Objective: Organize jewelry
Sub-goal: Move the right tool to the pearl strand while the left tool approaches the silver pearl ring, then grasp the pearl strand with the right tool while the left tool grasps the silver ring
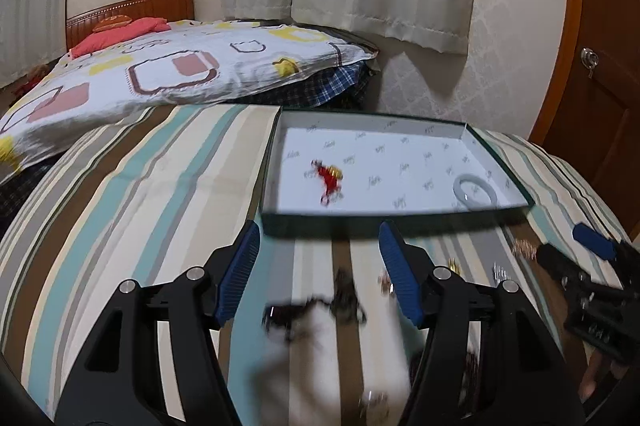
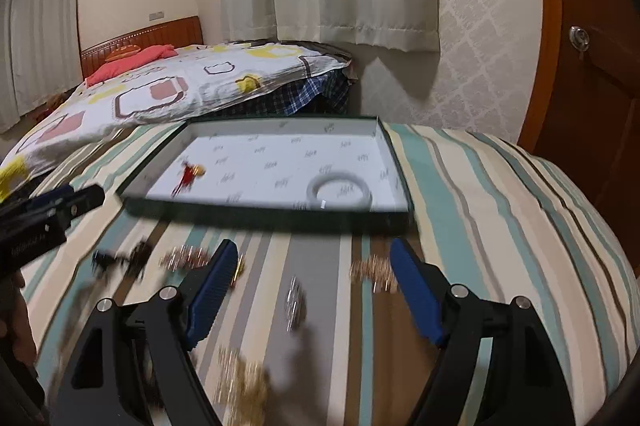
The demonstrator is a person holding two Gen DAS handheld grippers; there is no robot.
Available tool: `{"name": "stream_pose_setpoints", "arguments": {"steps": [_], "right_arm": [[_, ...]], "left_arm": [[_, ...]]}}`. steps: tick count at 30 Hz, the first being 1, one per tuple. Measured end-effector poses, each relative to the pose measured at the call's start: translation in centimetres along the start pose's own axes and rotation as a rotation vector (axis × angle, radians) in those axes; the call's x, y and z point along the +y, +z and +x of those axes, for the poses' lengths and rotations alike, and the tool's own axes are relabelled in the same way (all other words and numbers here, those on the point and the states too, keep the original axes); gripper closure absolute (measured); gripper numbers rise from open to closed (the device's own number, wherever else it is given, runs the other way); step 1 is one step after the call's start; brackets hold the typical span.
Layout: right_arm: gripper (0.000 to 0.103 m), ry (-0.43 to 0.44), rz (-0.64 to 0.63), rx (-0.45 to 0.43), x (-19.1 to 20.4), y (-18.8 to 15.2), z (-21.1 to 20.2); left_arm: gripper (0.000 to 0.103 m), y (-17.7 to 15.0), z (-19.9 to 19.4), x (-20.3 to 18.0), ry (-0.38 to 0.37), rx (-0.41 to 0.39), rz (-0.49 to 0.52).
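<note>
Pads (image 1: 240, 266) of our left gripper (image 1: 316, 238) stand apart with nothing between them; a dark blurred trinket (image 1: 340, 302) lies on the striped cover (image 1: 160, 193) beneath. Our right gripper (image 2: 312, 258) also gapes empty above a silver piece (image 2: 294, 300), gold chains (image 2: 374, 272) beside it. Just beyond both, the tray (image 2: 260, 214) holds a red ornament (image 2: 188, 175) and a white bangle (image 2: 340, 191), well apart.

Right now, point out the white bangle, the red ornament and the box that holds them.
white bangle (image 2: 339, 190): right wrist view, on its near band.
red ornament (image 1: 329, 179): left wrist view, on its red middle.
box (image 2: 276, 213): right wrist view, on its dark near wall.
</note>
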State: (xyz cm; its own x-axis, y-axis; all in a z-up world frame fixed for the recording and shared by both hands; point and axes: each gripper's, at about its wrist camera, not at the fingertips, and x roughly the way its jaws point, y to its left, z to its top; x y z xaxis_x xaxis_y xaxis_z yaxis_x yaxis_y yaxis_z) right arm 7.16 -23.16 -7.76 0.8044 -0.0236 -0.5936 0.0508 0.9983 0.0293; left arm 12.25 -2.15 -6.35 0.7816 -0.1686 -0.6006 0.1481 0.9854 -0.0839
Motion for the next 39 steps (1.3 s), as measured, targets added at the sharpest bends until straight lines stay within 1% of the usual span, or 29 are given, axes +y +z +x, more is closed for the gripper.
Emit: {"name": "stream_pose_setpoints", "arguments": {"steps": [4, 10, 14, 21, 23, 24, 25, 26, 28, 31, 32, 35, 36, 39], "right_arm": [[0.027, 0.018, 0.011, 0.004, 0.5, -2.5, -1.2], [0.028, 0.035, -0.025, 0.026, 1.8, -4.9, -1.6], [0.035, 0.048, -0.029, 0.046, 2.2, -5.6, -1.3], [0.048, 0.056, -0.029, 0.101, 2.4, -6.5, -0.6], [0.057, 0.071, -0.019, 0.117, 2.2, -6.7, -0.4], [0.059, 0.076, -0.017, 0.121, 2.2, -6.7, -0.4], [0.065, 0.079, -0.015, 0.120, 2.2, -6.8, -0.4], [0.073, 0.087, -0.012, 0.120, 2.1, -6.8, -0.5], [0.074, 0.100, -0.003, 0.120, 2.0, -6.8, -0.6], [0.079, 0.101, 0.005, 0.113, 1.8, -6.7, -0.8], [0.080, 0.099, 0.006, 0.111, 1.8, -6.7, -0.9], [0.080, 0.100, 0.012, 0.111, 1.6, -6.7, -0.9], [0.080, 0.101, 0.014, 0.111, 1.5, -6.7, -0.9], [0.080, 0.103, 0.021, 0.103, 1.4, -6.6, -1.0]], "left_arm": [[0.042, -2.0, -1.4, 0.6, 0.008, 0.004, -0.022], [0.042, -4.9, -2.9, 0.4, 0.018, 0.023, -0.006], [0.042, -6.4, -3.1, 0.2, 0.021, 0.049, -0.003], [0.042, -7.7, -3.0, -0.8, 0.014, 0.074, 0.022], [0.042, -7.9, -2.9, -1.1, 0.010, 0.081, 0.029], [0.042, -8.0, -2.9, -1.2, 0.008, 0.083, 0.031], [0.042, -8.1, -2.8, -1.3, 0.007, 0.087, 0.033], [0.042, -8.1, -2.7, -1.4, 0.006, 0.090, 0.033], [0.042, -8.2, -2.6, -1.5, 0.002, 0.100, 0.032], [0.042, -8.4, -2.4, -1.8, -0.003, 0.114, 0.037], [0.043, -8.4, -2.3, -1.8, -0.002, 0.117, 0.039], [0.048, -8.6, -2.1, -2.0, -0.006, 0.131, 0.041], [0.053, -8.6, -2.0, -2.0, -0.007, 0.135, 0.041], [0.056, -8.8, -1.5, -2.1, -0.017, 0.160, 0.034]]}}
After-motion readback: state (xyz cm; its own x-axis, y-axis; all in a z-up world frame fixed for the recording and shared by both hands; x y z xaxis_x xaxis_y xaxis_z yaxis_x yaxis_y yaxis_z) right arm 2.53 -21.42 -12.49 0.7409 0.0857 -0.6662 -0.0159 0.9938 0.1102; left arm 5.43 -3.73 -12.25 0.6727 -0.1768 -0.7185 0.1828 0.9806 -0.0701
